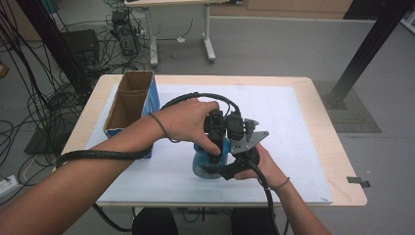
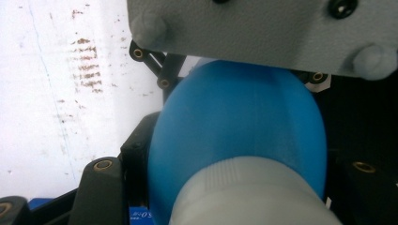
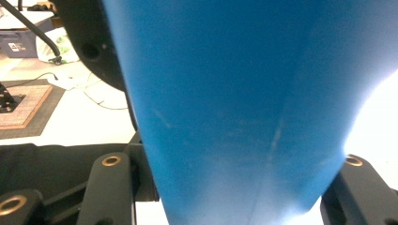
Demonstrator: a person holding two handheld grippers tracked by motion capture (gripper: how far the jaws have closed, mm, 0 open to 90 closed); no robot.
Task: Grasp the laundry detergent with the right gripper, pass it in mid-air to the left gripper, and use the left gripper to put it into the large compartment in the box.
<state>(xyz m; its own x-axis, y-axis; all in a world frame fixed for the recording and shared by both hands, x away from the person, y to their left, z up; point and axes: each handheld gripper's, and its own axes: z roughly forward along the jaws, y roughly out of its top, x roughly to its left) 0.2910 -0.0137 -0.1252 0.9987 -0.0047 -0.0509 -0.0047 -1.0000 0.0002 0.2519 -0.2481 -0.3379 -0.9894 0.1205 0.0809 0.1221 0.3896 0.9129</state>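
A blue bottle with a white cap stands on the white sheet, near the front middle of the table. My left gripper comes down on it from above, and in the left gripper view its jaws sit on either side of the white cap, shut on it. My right gripper reaches in from the right and grips the bottle low down. In the right gripper view the blue body is clamped between both jaws. The grey plate of the right gripper hangs over the bottle.
An open cardboard box with a blue side stands at the table's left. The wooden table edge borders the sheet. Cables trail from both grippers. Beyond the table are loose floor cables, desk legs and a black post.
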